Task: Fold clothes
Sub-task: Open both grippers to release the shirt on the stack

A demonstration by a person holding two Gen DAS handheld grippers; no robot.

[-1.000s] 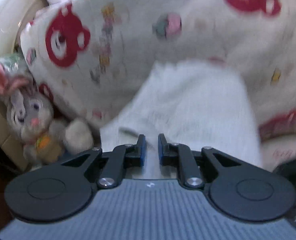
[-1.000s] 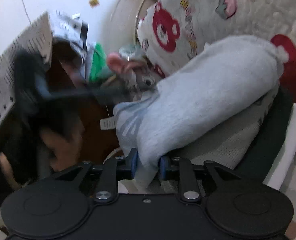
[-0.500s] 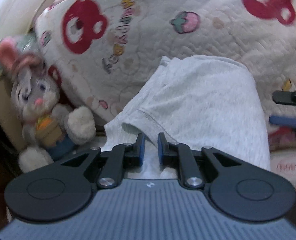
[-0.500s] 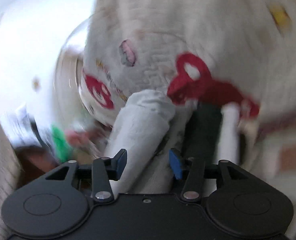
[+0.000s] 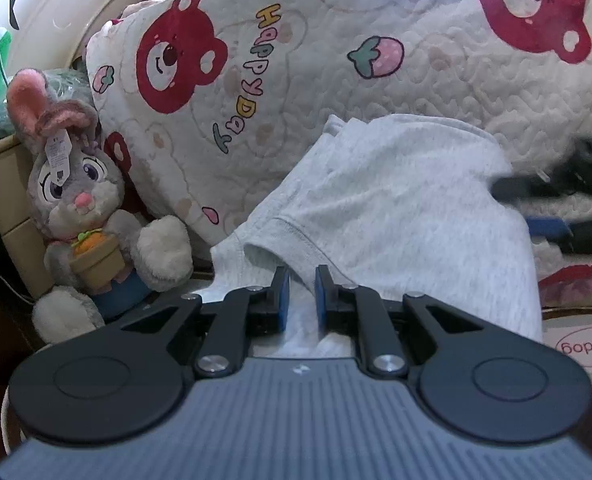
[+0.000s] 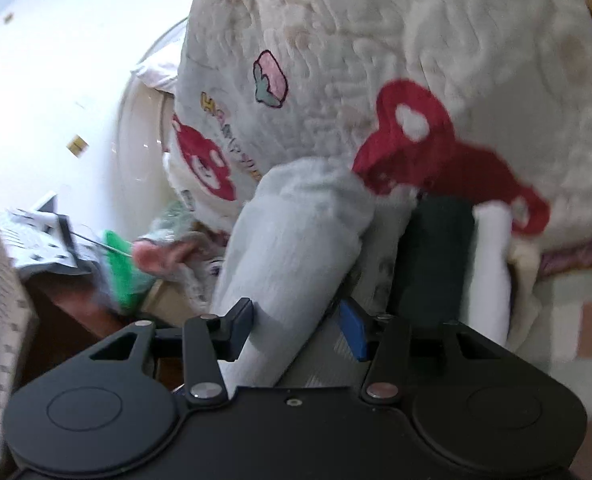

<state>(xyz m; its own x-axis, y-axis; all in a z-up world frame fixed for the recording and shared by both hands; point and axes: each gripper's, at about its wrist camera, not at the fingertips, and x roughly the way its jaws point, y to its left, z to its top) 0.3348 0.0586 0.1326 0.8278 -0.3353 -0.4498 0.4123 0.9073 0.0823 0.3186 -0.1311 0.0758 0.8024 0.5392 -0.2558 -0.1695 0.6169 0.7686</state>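
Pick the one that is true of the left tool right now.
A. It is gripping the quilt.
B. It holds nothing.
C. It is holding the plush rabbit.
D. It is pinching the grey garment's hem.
D: the left tool has its blue pads nearly shut on the stitched hem of the grey garment; the plush rabbit sits apart.

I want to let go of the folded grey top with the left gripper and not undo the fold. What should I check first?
1. Left gripper grips the hem of the grey top: ok.
2. Right gripper open, fingers apart around the top: ok.
3. Top rests against the quilt: ok.
4. Fold edges aligned: cannot tell, the far side is hidden.
5. Plush rabbit apart from the top: ok.
6. Top's footing on the stack below: cannot tell.
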